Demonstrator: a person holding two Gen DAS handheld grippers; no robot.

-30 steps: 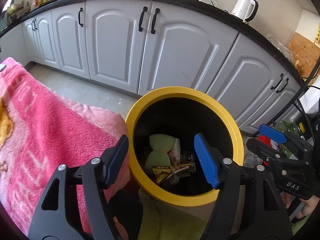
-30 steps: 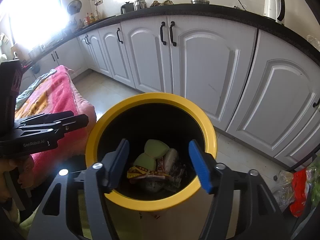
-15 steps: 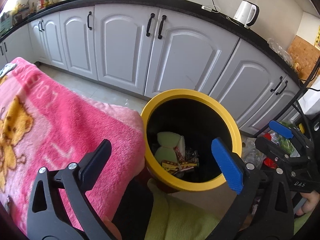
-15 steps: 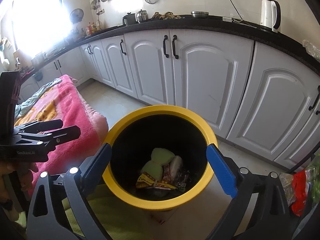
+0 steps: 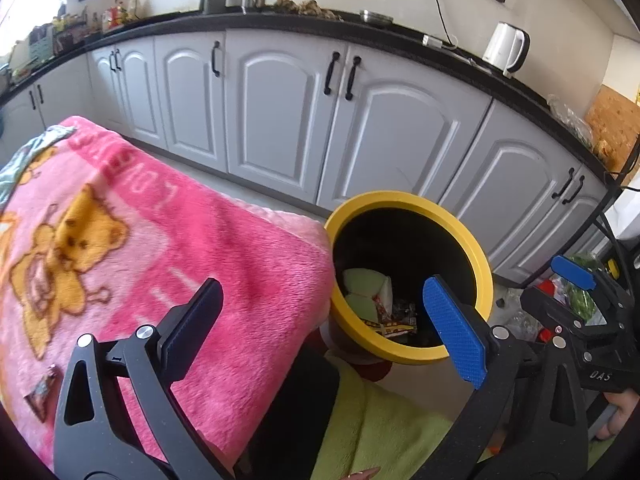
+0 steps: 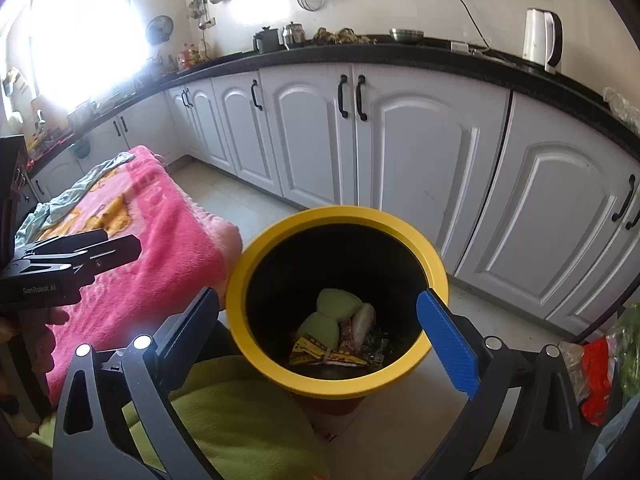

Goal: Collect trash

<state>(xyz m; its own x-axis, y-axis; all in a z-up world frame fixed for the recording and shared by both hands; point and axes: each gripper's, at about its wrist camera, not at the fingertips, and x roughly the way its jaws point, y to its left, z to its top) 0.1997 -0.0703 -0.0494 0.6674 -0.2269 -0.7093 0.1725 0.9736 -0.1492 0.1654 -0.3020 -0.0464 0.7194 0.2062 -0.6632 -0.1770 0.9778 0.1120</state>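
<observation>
Bin point(image 6: 338, 216) on floor point(image 6: 240, 196), in front of cabinets point(image 6: 420, 148). Inside bin, at bottom, wrappers point(image 6: 340, 350) and sponges point(image 6: 338, 304). Left of bin, touching its rim, blanket point(image 5: 140, 248), with small wrapper point(image 5: 42, 388) on it. Right of bin, bags point(image 6: 600, 364) on floor. Kettle point(image 6: 542, 38) on counter point(image 6: 440, 58), above cabinets.

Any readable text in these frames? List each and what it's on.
"GenRobot.AI": left gripper body, right wrist view.
"DAS": right gripper body, left wrist view.
"LOV", upside down, partly cut off: pink blanket.
Wrappers in the bin: print too small to read.
</observation>
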